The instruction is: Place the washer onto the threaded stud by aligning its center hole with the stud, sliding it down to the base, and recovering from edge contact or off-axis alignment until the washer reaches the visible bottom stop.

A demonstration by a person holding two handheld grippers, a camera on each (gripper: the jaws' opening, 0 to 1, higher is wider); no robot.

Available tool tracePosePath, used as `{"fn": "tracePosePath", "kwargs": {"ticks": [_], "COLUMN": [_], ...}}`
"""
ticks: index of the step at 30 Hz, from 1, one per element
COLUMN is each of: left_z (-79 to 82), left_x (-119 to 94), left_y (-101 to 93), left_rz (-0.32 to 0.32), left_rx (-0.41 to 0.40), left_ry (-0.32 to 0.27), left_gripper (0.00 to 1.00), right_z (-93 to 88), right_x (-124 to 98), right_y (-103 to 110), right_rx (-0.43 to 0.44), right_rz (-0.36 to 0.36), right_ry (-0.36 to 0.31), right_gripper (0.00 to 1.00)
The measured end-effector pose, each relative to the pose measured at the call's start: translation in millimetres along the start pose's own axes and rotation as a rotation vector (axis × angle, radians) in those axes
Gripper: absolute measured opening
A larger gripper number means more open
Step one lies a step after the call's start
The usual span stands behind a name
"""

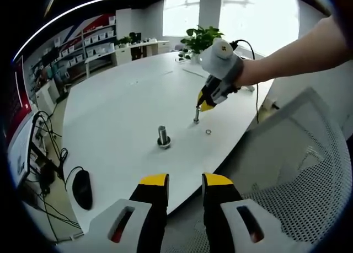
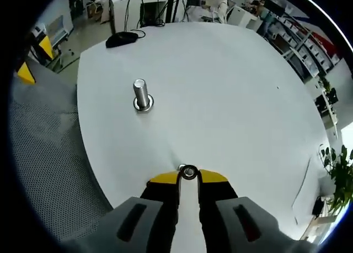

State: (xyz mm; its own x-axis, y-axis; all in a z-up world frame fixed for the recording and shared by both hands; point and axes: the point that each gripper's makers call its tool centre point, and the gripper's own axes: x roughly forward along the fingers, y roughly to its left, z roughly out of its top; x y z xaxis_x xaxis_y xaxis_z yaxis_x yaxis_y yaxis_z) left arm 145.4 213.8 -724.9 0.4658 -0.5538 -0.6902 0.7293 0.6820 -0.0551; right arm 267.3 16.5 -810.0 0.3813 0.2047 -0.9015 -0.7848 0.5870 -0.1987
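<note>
Here, a white table [image 1: 121, 104] spans both views, and the threaded stud [image 1: 163, 136] standing upright on it serves as the landmark. A grey mesh chair [image 1: 309, 170] sits off the table edge, well apart from the stud. A black mouse [image 1: 82, 188] lies near the table's rim, away from the stud. Left gripper [image 1: 185, 182]: held short of the stud, jaws parted a little, nothing between them. Right gripper [image 2: 188, 177]: well apart from the stud, jaws closed on a washer [image 2: 188, 172] at their tips. Another small ring [image 1: 208, 132] lies flat near the stud.
</note>
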Motion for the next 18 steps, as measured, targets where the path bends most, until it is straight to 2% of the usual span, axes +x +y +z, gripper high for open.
{"fn": "tracePosePath", "kwargs": {"ticks": [6,18], "left_z": [-0.5,-1.3], "left_x": [0,1], "left_y": [0.5,1.3], "left_rz": [0.001,0.003], "left_rx": [-0.001,-0.006], "left_ry": [0.002,0.006], "left_gripper": [0.22,0.22], "right_z": [-1.2,-8.2], "right_x": [3,22], "right_y": [1,3], "right_rx": [-0.003,0.025], "right_rz": [0.002,0.022], "right_ry": [0.005,0.026], "right_gripper": [0.14,0.14]}}
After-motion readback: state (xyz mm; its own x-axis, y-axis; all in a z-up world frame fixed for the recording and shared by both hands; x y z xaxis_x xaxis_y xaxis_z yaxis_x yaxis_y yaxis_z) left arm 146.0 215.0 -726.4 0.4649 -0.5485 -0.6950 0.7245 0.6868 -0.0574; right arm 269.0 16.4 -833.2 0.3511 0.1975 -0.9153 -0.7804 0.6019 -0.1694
